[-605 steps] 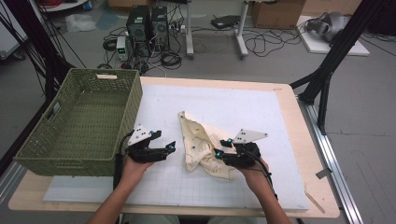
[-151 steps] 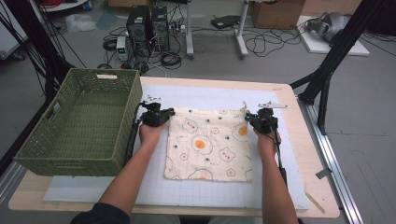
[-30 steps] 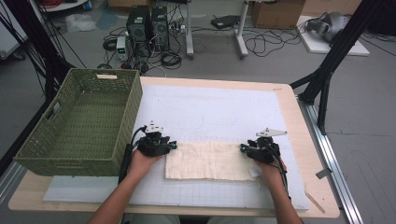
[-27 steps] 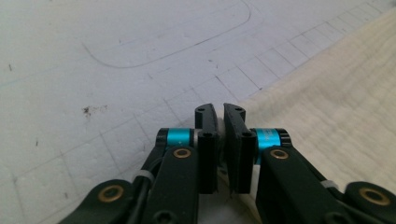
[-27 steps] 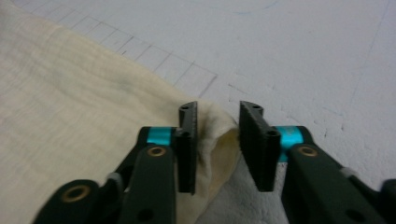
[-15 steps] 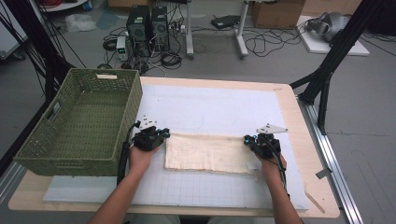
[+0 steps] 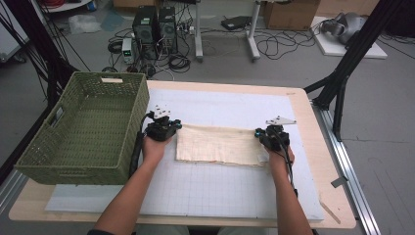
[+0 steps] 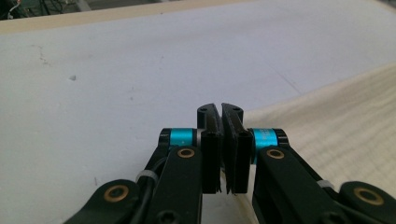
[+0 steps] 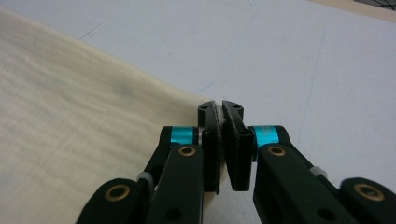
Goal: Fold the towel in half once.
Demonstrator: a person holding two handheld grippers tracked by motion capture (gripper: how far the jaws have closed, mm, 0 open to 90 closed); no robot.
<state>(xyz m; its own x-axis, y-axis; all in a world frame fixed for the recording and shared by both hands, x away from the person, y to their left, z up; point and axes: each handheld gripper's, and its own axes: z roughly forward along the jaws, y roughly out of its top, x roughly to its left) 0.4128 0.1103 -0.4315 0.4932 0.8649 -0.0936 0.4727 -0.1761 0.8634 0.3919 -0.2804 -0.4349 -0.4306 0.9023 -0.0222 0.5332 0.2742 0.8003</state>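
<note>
A cream cloth (image 7: pixel 218 144), folded into a long strip with its plain side up, lies across the middle of the white mat. My left gripper (image 7: pixel 171 127) is at the strip's far left corner, and in the left gripper view (image 8: pixel 220 109) its jaws stand shut, with the cloth (image 8: pixel 336 121) spreading off to their right. My right gripper (image 7: pixel 259 134) is at the far right corner. In the right gripper view (image 9: pixel 220 108) a sliver of the cloth (image 9: pixel 70 116) is pinched between the shut jaws.
A green woven basket (image 7: pixel 83 127) stands on the table's left side, close to my left hand. The white grid mat (image 7: pixel 220 191) covers most of the wooden table (image 7: pixel 313 127). A black stand (image 7: pixel 342 83) rises off the right edge.
Over the last second both grippers have moved away from the person, and the folded strip has slid with them toward the mat's middle. Five seconds ago the cloth lay spread flat, printed side up.
</note>
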